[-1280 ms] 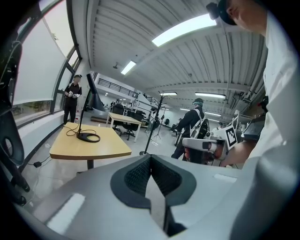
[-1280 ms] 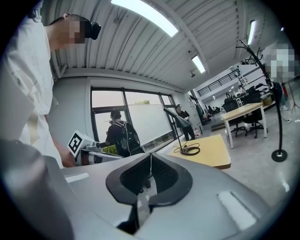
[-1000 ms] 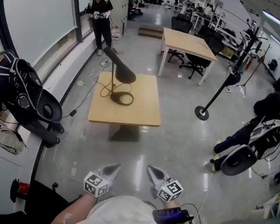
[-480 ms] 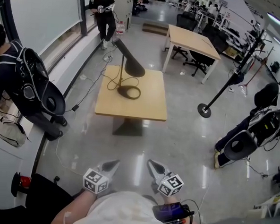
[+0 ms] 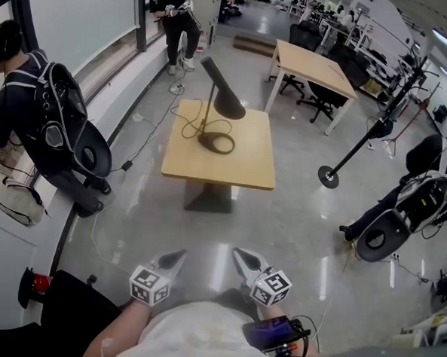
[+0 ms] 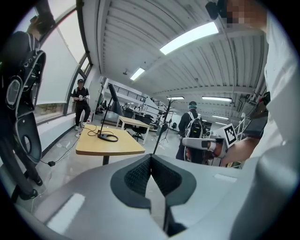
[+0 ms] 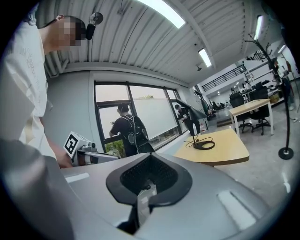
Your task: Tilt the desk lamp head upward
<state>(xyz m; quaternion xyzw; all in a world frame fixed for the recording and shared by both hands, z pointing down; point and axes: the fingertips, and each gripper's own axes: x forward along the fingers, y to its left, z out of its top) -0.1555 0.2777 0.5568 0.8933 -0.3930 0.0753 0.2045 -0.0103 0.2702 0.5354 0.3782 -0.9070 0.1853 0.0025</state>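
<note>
The black desk lamp stands on a small wooden table across the floor, its cone head tilted downward over its ring base. A cable loops on the tabletop beside the base. My left gripper and right gripper are held side by side close to my body, well short of the table. Both are shut with nothing between their jaws. The left gripper view shows the lamp far ahead beyond the left gripper. In the right gripper view the lamp lies beyond the right gripper.
A person with a backpack stands by the window at the left, and another person stands further back. A seated person is at the right. A black stand with a round base and a larger table lie beyond.
The table and lamp have shifted right and upward in the head view, and the person with the backpack shows more fully. Both grippers stay shut and keep their place below.
</note>
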